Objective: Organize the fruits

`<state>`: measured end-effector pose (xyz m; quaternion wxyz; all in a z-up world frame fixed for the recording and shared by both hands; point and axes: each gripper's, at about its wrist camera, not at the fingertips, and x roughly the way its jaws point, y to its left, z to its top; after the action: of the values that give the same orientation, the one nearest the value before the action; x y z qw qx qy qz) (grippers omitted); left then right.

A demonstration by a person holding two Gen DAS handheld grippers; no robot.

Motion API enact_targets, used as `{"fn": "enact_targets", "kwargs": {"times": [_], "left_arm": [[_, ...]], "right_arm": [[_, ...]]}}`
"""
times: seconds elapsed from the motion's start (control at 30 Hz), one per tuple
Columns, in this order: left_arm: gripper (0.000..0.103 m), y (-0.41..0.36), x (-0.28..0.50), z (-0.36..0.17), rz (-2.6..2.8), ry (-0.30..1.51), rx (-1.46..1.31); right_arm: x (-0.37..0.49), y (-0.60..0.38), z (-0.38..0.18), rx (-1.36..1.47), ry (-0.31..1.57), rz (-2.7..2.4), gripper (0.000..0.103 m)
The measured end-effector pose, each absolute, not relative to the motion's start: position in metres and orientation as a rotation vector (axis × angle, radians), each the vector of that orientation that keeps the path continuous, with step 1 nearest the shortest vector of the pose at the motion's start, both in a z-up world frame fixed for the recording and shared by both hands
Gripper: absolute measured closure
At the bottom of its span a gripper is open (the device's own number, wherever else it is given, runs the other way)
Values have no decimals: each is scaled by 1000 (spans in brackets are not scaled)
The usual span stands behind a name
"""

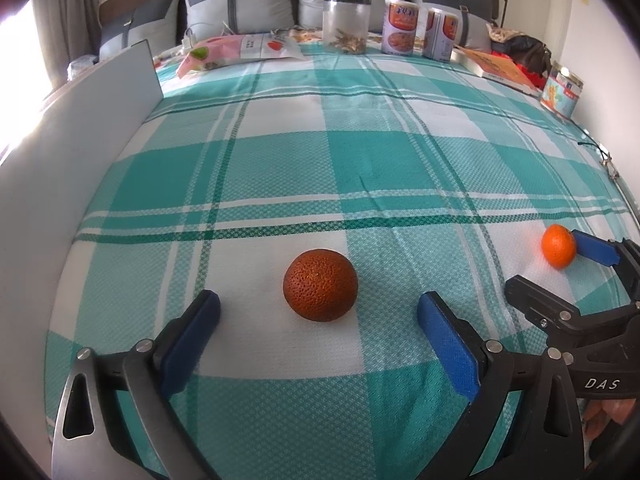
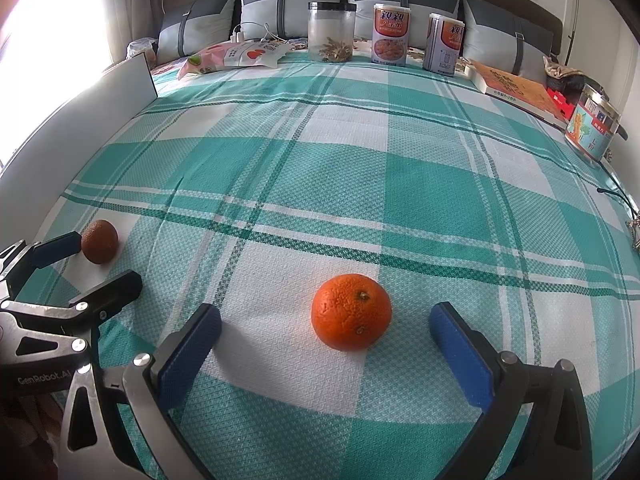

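A bed [image 1: 360,152] with a teal-and-white checked cover carried everything. Grey pillows [image 2: 288,4] lined its head, and a pale board [image 1: 100,92] stood along its left edge. Across the head of the bed stood a clear jar [image 2: 331,32] and two cans [image 2: 391,35], with a snack bag [image 2: 236,56] left of the jar, a book [image 2: 516,86] right of the cans and a tin [image 2: 594,128] at the bed's right edge. The left gripper [image 1: 318,312] was low over the near part of the bed, released, its blue pads spread wide on either side of a dark orange [image 1: 320,285], which rested on a white square of the cover without touching either pad. The right gripper [image 2: 326,322] was just beside the left one, also released, its pads spread wide around a bright orange [image 2: 351,311] lying on the cover, stem end up, closer to the right pad but clear of both. The two oranges lay well apart on the near part of the bed, the dark one to the left.
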<state>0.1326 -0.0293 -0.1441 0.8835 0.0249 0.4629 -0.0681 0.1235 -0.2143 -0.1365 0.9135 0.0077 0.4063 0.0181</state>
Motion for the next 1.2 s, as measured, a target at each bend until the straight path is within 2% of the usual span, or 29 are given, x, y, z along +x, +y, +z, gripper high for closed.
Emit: {"fn": "enact_targets", "kwargs": {"times": [1.2], "left_arm": [[2,-28,133,-144,-142,964,48]], "right_arm": [[124,-214,-137,15,837,37,0]]}}
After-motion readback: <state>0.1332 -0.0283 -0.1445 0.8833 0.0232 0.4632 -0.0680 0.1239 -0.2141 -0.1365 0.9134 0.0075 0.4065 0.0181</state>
